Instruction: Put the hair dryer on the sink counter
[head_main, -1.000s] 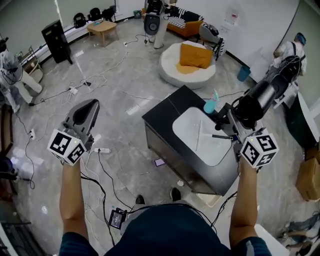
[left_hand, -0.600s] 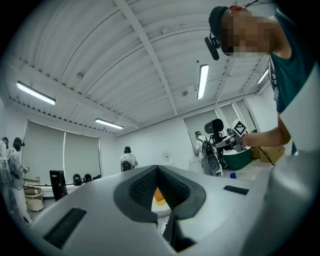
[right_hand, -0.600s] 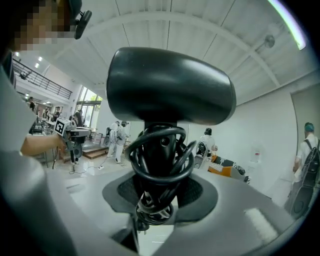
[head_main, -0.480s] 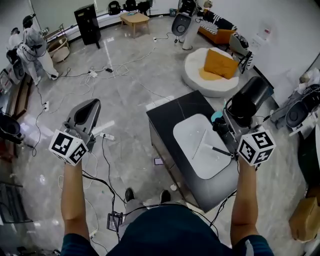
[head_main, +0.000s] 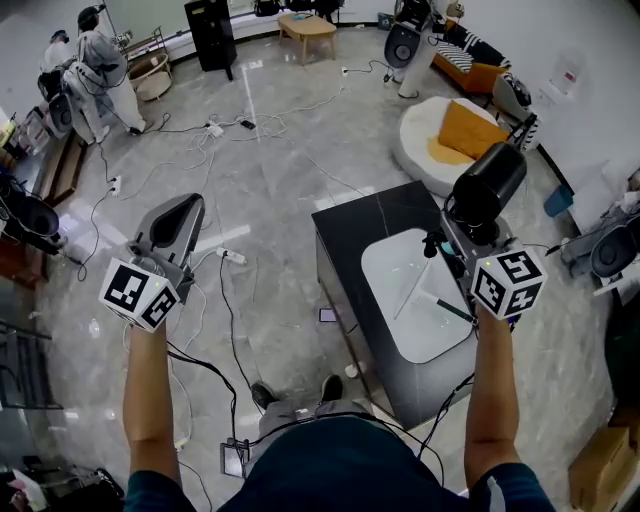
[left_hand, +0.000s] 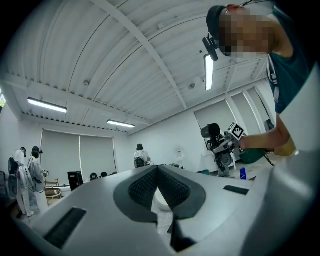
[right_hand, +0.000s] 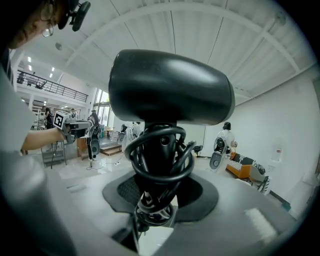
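Observation:
My right gripper is shut on the handle of a black hair dryer. The dryer stands upright over the far right of the black sink counter, beside its white basin. In the right gripper view the dryer's barrel fills the middle. Its cord is coiled round the handle between the pads of the right gripper. My left gripper hangs over the floor left of the counter. Its pads meet at the tip with nothing in them.
Cables and a power strip trail over the grey floor left of the counter. A round white seat with an orange cushion sits behind it. People in white stand at the far left near a black cabinet.
The view has swung, so the counter now sits more to the right. My right gripper has tipped the hair dryer from slanting to the right to standing upright. The left gripper has kept its pose.

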